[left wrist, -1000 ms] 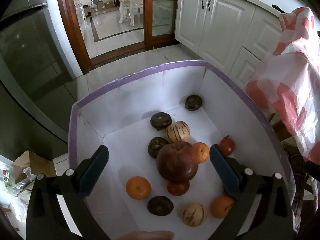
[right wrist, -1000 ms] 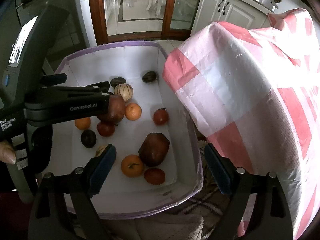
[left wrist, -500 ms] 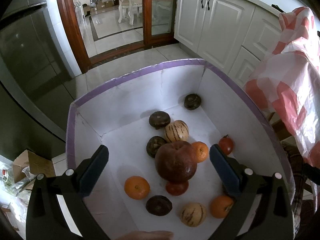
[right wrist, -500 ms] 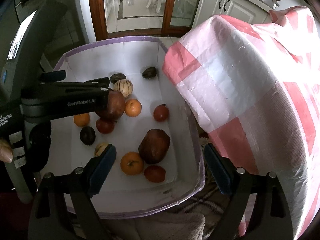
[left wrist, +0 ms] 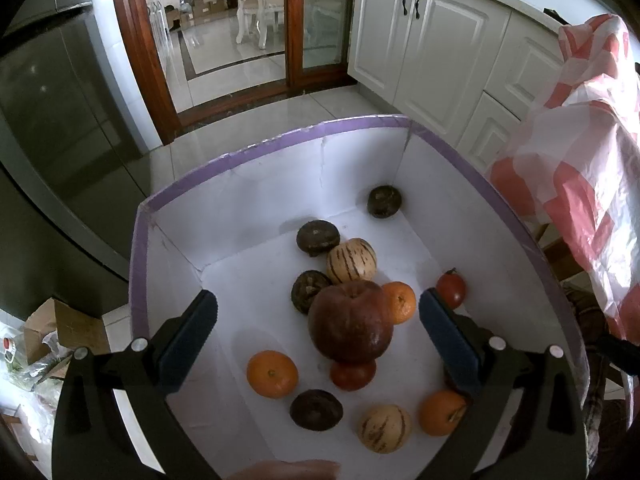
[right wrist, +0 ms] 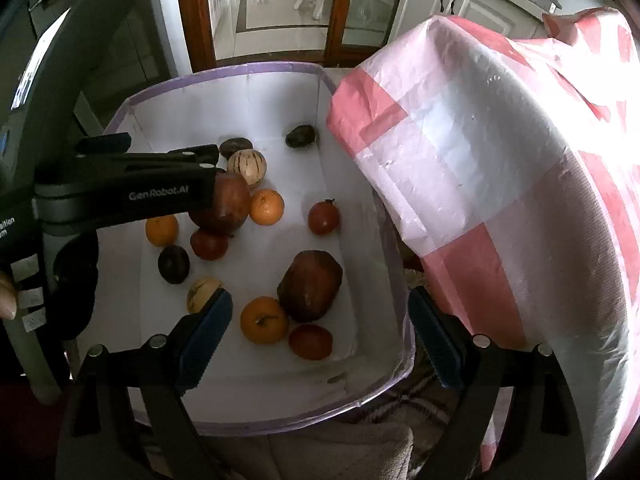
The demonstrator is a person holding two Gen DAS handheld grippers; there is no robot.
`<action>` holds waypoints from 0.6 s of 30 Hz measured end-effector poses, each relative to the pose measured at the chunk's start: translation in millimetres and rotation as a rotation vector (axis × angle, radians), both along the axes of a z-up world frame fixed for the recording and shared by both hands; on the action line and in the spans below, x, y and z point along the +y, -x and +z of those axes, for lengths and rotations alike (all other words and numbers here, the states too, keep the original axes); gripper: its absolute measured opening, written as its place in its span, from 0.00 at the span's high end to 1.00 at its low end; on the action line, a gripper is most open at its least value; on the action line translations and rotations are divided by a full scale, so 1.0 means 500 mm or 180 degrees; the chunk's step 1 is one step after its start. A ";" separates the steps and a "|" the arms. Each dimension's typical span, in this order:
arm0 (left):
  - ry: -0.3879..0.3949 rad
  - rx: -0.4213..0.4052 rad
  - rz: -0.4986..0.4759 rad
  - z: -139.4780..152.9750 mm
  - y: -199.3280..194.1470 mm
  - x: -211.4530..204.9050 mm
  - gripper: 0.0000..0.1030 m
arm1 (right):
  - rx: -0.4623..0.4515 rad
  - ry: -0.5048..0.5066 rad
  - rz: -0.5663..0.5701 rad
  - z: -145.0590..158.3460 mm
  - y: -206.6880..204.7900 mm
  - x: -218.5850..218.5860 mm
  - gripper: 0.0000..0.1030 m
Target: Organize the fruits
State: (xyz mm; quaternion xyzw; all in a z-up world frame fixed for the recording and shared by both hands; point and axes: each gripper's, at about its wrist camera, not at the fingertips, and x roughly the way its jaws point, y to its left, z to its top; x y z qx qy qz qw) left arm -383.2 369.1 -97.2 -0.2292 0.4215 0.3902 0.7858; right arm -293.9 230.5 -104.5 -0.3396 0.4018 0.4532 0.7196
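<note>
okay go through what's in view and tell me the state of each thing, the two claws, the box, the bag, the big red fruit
Left claw: open, hovering above the big red fruit.
Right claw: open, holding nothing.
White box: open-topped, loose fruit on its floor.
Big red fruit: resting in the box, ungripped.
Pink-and-white bag: draped beside the box.

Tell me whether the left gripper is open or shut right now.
Open. The left gripper has its blue pads spread wide on either side of the large dark red fruit, touching nothing.

Fruit [left wrist: 450, 381] behind right finger (kind unclear), half hidden
</note>
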 end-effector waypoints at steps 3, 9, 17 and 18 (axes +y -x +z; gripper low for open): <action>0.0006 0.0000 -0.0008 -0.004 -0.003 -0.001 0.02 | 0.0009 0.0012 -0.0003 -0.002 -0.001 -0.001 0.16; 0.0022 0.0000 -0.0015 -0.007 -0.007 -0.001 0.02 | 0.0016 0.0025 -0.0004 -0.004 -0.001 -0.002 0.16; 0.0032 0.0001 -0.0026 -0.007 -0.006 0.007 0.02 | 0.0033 0.0048 -0.0023 -0.008 -0.002 -0.002 0.16; 0.0031 -0.0001 -0.0025 -0.007 -0.006 0.007 0.02 | 0.0035 0.0048 -0.0025 -0.008 -0.002 -0.002 0.16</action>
